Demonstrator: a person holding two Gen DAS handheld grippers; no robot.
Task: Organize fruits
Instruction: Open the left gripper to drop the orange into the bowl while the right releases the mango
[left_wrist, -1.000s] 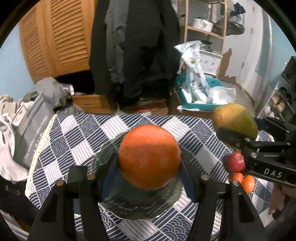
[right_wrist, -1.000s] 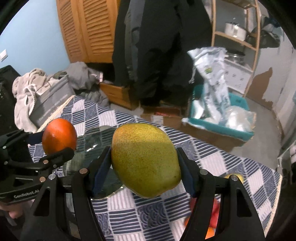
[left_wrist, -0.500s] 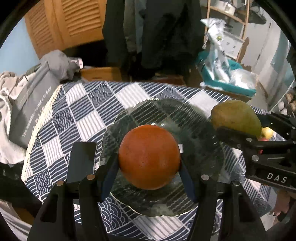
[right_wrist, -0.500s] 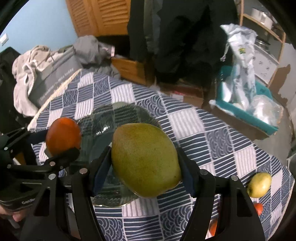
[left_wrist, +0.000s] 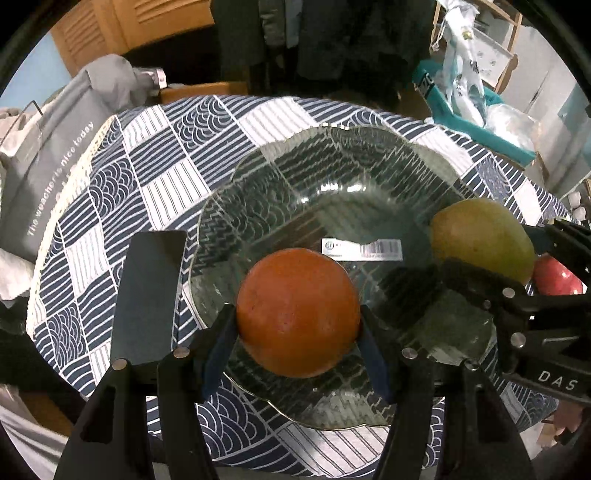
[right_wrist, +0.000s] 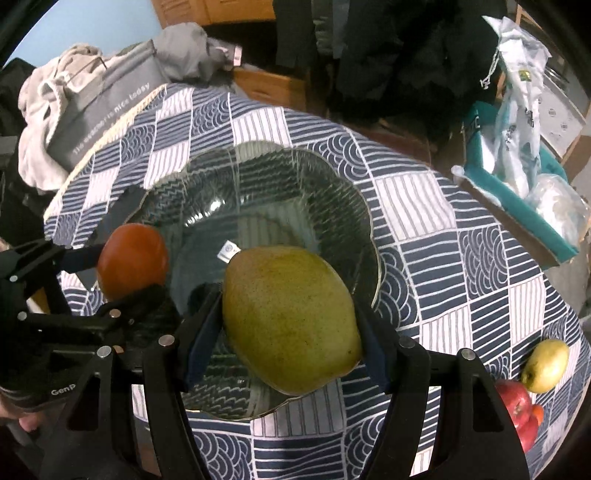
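Now my left gripper (left_wrist: 298, 332) pinches the orange (left_wrist: 298, 313) between its blue pads at the lower centre of the left wrist view, over the glass plate (left_wrist: 332, 155) on the checked tablecloth (left_wrist: 177, 147). My right gripper (right_wrist: 291, 325) clamps the green mango (right_wrist: 290, 317) at the lower centre of its own view, over the plate's near edge. At lower right lie a red apple (right_wrist: 511, 402) and a small yellow-green fruit (right_wrist: 546, 365)

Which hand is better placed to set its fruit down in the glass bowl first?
Left, probably. Its orange hangs over the glass bowl well inside the rim, while the right's mango overhangs the bowl's near edge.
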